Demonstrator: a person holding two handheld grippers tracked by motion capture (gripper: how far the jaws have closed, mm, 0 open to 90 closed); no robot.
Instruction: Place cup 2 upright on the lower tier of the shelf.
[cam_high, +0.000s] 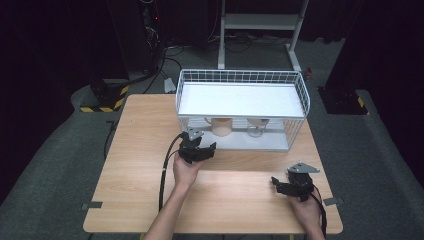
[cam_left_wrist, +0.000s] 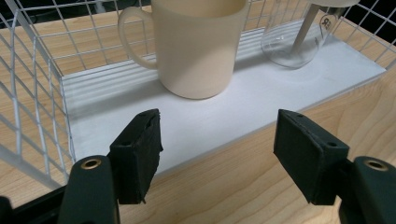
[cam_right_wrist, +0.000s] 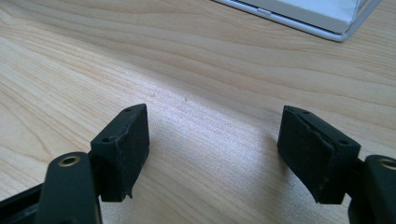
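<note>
The left gripper (cam_left_wrist: 217, 156) has its jaws spread wide with nothing between them, poised at the near edge of the wire rack (cam_high: 300, 90), whose white lower shelf (cam_left_wrist: 261, 102) lies just beyond. On that shelf, straight ahead, stands a cream mug (cam_left_wrist: 196, 46), handle to the left; a clear glass flask (cam_left_wrist: 299, 37) stands to its right. The right gripper (cam_right_wrist: 215, 154) also has its jaws spread and empty, low over the bare wooden worktop (cam_right_wrist: 187, 70) at the near right, well apart from the rack.
</note>
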